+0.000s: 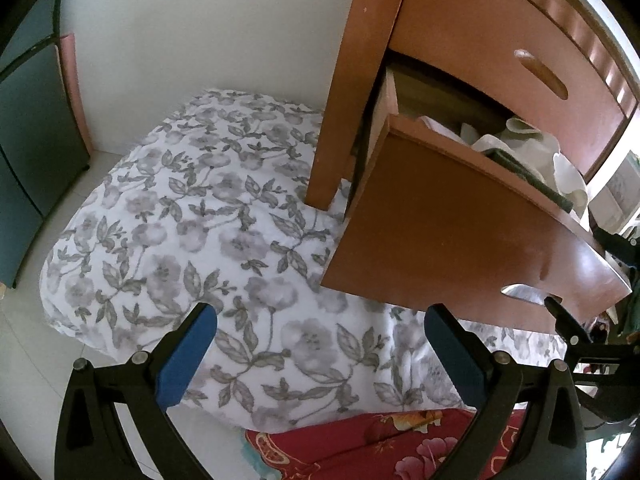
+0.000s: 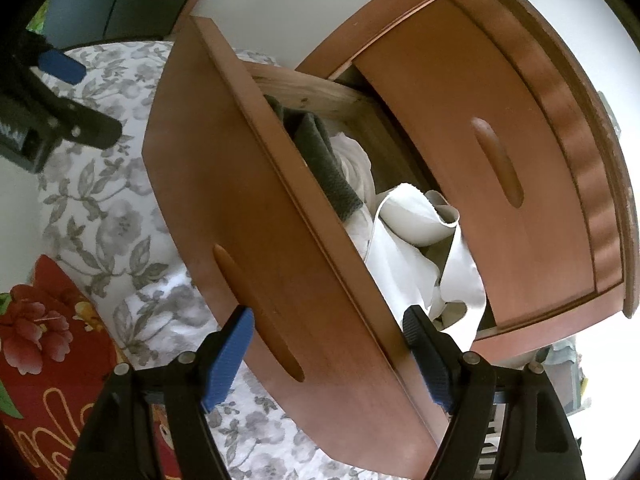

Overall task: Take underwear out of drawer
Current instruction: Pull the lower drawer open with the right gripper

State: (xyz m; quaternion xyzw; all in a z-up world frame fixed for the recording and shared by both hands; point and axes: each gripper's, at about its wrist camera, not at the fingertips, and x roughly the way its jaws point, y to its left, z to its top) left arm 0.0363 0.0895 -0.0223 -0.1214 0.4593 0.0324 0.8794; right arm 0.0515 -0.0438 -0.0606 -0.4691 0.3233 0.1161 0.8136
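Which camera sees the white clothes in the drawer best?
The right wrist view: it looks straight into the open drawer, showing the white clothes beside a grey one. The left wrist view shows only their tops over the drawer's edge.

No readable text, labels, numbers anywhere (gold scrollwork on red quilt (image 2: 48, 380) only ornament).

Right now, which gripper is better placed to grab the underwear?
Right. The right gripper straddles the open drawer front, facing the white underwear. The left gripper hangs open over the floral bedding.
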